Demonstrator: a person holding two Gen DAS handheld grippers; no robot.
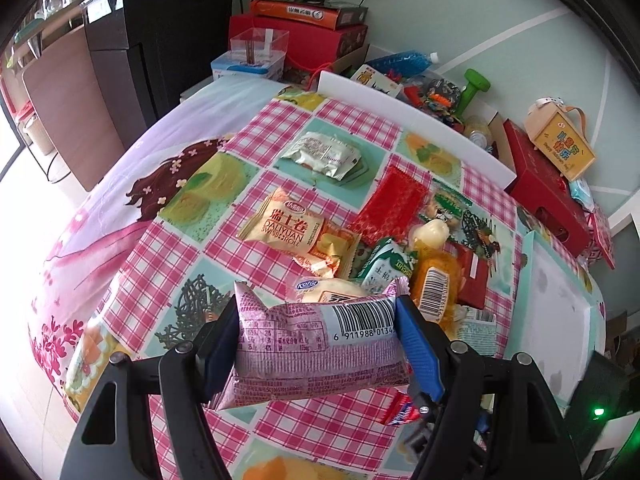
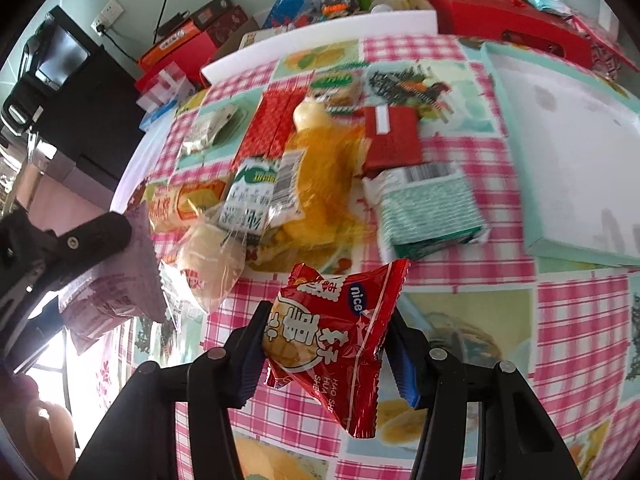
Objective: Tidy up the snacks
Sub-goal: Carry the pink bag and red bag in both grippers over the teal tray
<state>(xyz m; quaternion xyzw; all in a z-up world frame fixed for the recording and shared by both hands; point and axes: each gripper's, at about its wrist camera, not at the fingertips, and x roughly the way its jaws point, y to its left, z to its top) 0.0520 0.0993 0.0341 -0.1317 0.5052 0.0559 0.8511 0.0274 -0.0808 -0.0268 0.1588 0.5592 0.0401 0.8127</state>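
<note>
Risk: both packets are soft, air-filled bags pinched by the sides only. You squeeze harder, they burst; you swing fast, they slip out.

Left gripper pinches the pink packet crosswise, above the table's near edge.

Right gripper pinches the red packet, also near edge.

Both point steeply down. Tray sits at the right edge, w/ the snack pile mid-table.

Both fisheye views look steeply down along their own fingers, from close above the pink-checked cloth-covered worktop. The left wrist view faces the heap of snack packets from its left side; the right wrist view sits further right, nearer the shallow pale-teal cardboard tray. Both share the heap, the tray and the white foam board at the far edge.
</note>
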